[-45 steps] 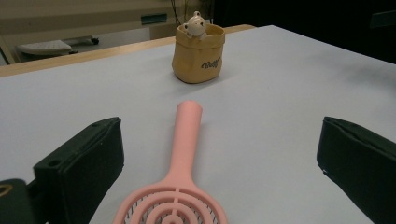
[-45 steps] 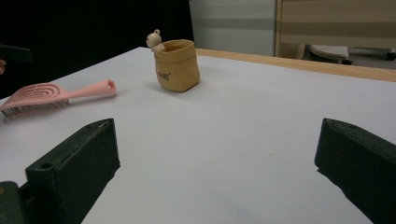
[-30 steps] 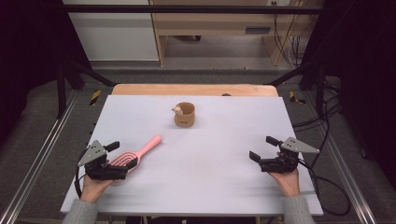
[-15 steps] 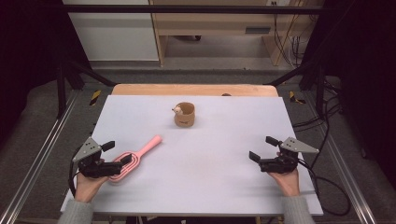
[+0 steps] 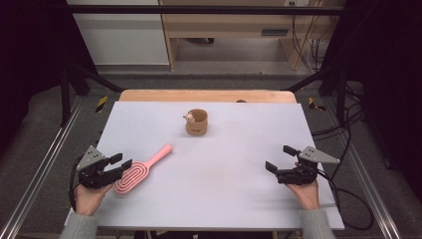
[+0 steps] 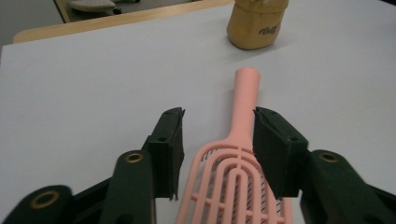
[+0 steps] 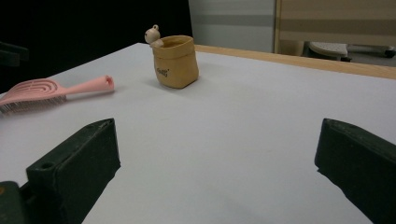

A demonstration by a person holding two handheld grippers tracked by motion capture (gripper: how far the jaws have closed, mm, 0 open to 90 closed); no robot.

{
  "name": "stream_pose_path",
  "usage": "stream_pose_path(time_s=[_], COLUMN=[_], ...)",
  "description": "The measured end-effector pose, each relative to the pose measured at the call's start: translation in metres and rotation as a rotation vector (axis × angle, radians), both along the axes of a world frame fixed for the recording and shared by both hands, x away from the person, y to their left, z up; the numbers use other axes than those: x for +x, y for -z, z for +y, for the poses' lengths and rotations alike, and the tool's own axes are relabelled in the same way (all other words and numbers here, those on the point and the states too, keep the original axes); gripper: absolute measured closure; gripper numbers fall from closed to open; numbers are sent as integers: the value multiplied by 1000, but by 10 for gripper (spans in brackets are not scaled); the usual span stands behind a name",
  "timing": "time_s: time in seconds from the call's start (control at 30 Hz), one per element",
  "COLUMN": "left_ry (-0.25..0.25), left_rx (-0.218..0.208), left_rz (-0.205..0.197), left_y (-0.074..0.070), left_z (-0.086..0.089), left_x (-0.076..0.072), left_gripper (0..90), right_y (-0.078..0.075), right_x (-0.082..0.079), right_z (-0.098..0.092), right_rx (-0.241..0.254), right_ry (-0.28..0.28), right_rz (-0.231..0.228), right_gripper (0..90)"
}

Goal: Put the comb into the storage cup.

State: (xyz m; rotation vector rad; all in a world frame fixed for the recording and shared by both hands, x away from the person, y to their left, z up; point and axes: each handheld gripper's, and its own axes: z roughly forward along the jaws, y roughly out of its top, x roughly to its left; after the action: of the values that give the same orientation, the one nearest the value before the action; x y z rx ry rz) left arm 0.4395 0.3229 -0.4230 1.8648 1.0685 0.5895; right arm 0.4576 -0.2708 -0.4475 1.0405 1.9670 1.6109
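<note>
A pink hairbrush (image 5: 142, 170) lies on the white table (image 5: 229, 199) at the front left, handle pointing toward the far right. My left gripper (image 5: 123, 161) straddles the neck of the brush (image 6: 245, 93). Its jaws have just been closing; in the left gripper view (image 6: 218, 123) one jaw touches the neck and a gap remains at the other. My right gripper (image 5: 278, 158) rests at the front right, open wide with nothing between its jaws (image 7: 217, 140). The brush (image 7: 56, 91) also shows far off in the right gripper view.
A small tan pouch-like cup (image 5: 197, 123) with a little round-headed figure (image 7: 152, 33) at its rim stands mid-table toward the back. A wooden strip (image 5: 199, 95) borders the far edge. Metal rails run along both sides of the table.
My left gripper has drawn back slightly to the left and its jaws have narrowed around the brush neck. The brush, the cup and the right gripper have stayed put.
</note>
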Motion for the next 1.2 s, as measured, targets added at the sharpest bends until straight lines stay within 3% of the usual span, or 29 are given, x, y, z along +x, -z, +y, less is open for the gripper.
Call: stream_pose_path(time_s=[0.33,0.5,0.77,1.0,1.2], left_ry=[-31,-54,-87,-102,-85], left_rx=[29,50,104,107,119], left_rz=[39,63,94,123,153], left_y=[3,6,12,15,18], left_z=[4,8,8,11,11], left_x=[2,4,7,9,11], left_gripper=[805,893,896,897,897], right_y=[0,0,0,1,1], right_x=[0,0,0,0,0], right_z=[0,0,0,1,1], right_rx=[-4,-4,-3,-5,-6], right_ry=[-2,-3,-3,-4,-5], right_rz=[-1,-2,0,-1,0], right_gripper=[4,4,4,4,4])
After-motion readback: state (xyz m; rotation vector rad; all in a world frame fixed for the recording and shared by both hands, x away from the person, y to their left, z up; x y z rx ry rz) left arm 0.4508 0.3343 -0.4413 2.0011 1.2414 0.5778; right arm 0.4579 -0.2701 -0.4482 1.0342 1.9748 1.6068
